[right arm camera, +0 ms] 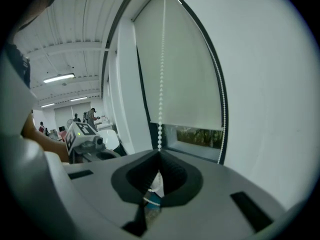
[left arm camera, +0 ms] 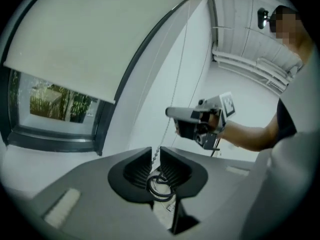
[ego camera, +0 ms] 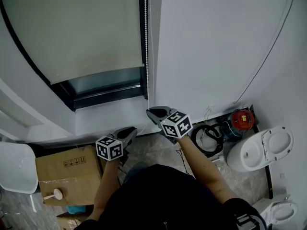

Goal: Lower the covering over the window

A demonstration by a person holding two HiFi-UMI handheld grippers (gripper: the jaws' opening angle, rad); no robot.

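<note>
The roller blind (ego camera: 72, 28) hung most of the way down the window (ego camera: 103, 80), leaving only a low strip of glass bare above the sill (ego camera: 110, 114). By that measure the lowering was nearly done.

A cardboard box (ego camera: 67, 174) sat on the floor under the sill, and a white toilet (ego camera: 261, 150) lay unfitted by the wall to the right. Both were clear of the work.

The right gripper (ego camera: 152, 113) was raised to the window's right edge and was clenched on the bead chain (ego camera: 147, 42). Its jaws met around one strand, probably to keep it taut. The left gripper (ego camera: 133, 130) sat lower and just beside it. Its jaws stood slackened to a narrow slit with the chain threaded through, and they did not appear to pinch it. That fitted a hand looking for a fresh hold while the other anchored the chain. The next pull would likely need the left jaws to bite first.

The box bore small printed handling symbols, too small to read. The cubes on the grippers carried black-and-white square patterns. No brand name could be read anywhere.
</note>
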